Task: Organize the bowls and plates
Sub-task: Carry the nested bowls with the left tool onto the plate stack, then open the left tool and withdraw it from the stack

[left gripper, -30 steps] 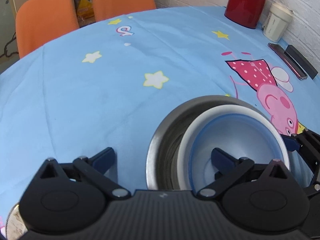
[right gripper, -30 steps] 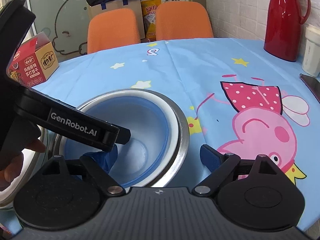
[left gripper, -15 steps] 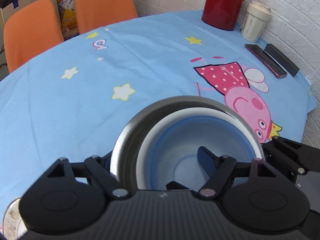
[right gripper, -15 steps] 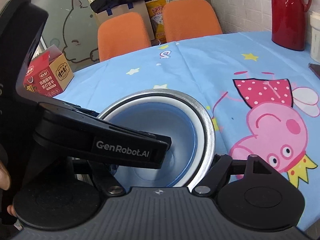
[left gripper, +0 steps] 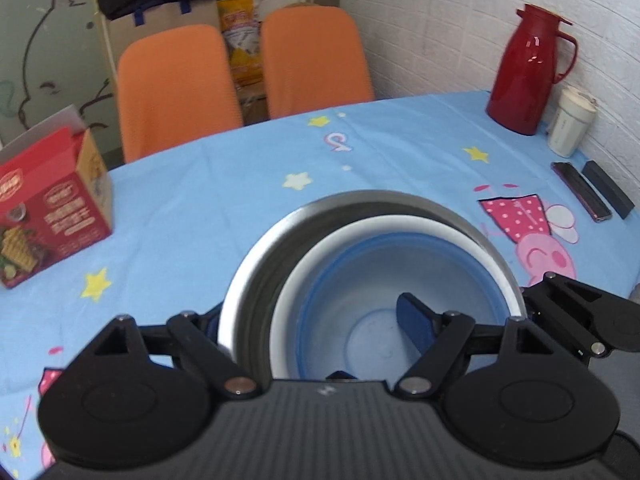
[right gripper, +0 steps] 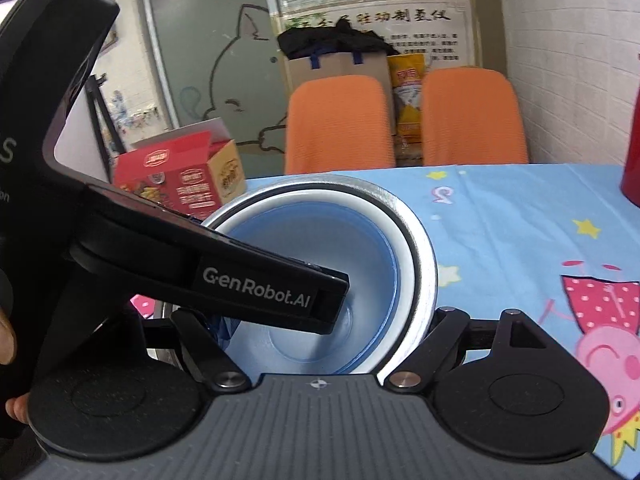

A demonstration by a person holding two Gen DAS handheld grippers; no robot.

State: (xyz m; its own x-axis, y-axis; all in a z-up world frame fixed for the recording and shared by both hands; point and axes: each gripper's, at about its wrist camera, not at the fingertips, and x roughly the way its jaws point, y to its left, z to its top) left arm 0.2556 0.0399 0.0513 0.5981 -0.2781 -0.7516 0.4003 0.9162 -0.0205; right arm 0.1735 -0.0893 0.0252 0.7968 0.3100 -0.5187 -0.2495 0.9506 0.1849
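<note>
**Bowl stack clamped on both sides and up off the worktop**

Hand-held gripper on the left [left gripper: 316, 316] straddles the near-left wall of the nested bowls, one finger outside the steel bowl [left gripper: 256, 272] and the other down inside the blue bowl [left gripper: 360, 280]; its jaws are easing open a little, yet the pads appear to press on the stacked walls. The right hand-held gripper [right gripper: 332, 320] is closed as far as it goes across the opposite side of the same stack, one finger inside, one outside.

Progress, as I judge it: the nesting is done. The blue bowl sits in a white bowl [left gripper: 320, 248], which sits in the steel one, and the stack fills the lower centre of both views, seemingly lifted clear of the worktop [left gripper: 200, 208]. What is left is to carry it to its place and set it down; no plates show in either view, so whether any remain I cannot tell.

Count: three bowls, two hand-held grippers, two orange chairs [left gripper: 176, 84] at upper centre, one red snack box [left gripper: 48, 208] at left, one red jug [left gripper: 524, 72] and one pale cup [left gripper: 570, 124] at upper right.
</note>
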